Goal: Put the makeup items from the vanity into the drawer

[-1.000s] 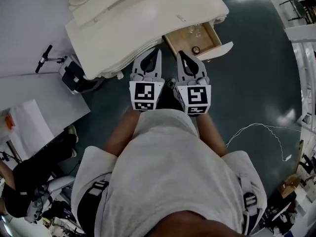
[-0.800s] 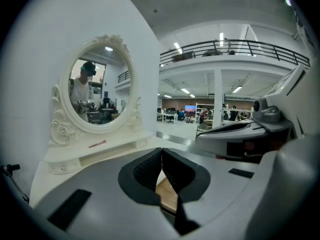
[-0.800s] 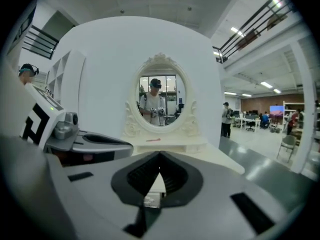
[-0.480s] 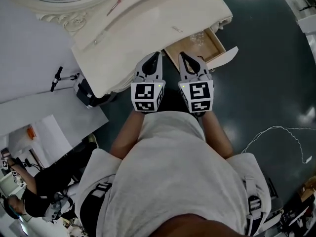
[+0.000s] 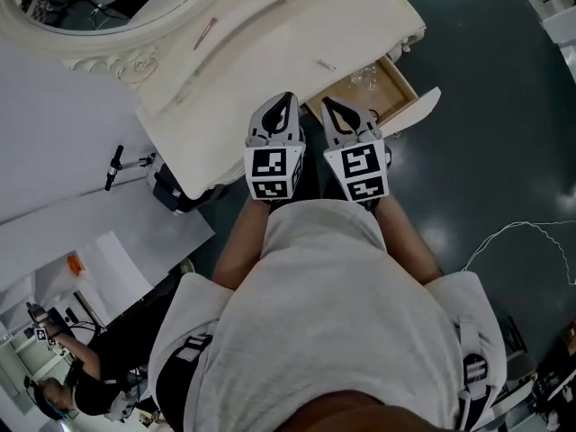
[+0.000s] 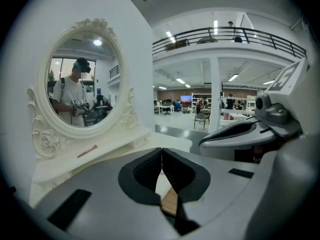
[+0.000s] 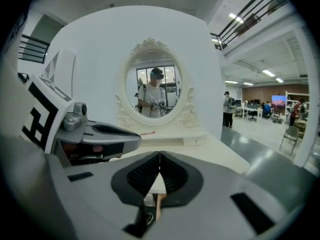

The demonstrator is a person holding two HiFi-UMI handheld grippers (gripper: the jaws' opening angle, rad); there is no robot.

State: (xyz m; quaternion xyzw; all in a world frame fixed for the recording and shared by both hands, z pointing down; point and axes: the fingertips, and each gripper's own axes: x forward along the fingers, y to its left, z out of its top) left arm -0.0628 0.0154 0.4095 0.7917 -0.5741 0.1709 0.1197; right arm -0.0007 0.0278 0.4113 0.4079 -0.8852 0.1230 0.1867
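The cream counter stood below me, its oval mirror rising at the back. Its wooden drawer hung open at the right corner, with clear glass items in its rear end. I held my left gripper and right gripper side by side at the counter's front edge, the jaws of both clenched on nothing. A pink makeup stick lay on the raised shelf under the mirror. A small pale item lay on the top near the drawer.
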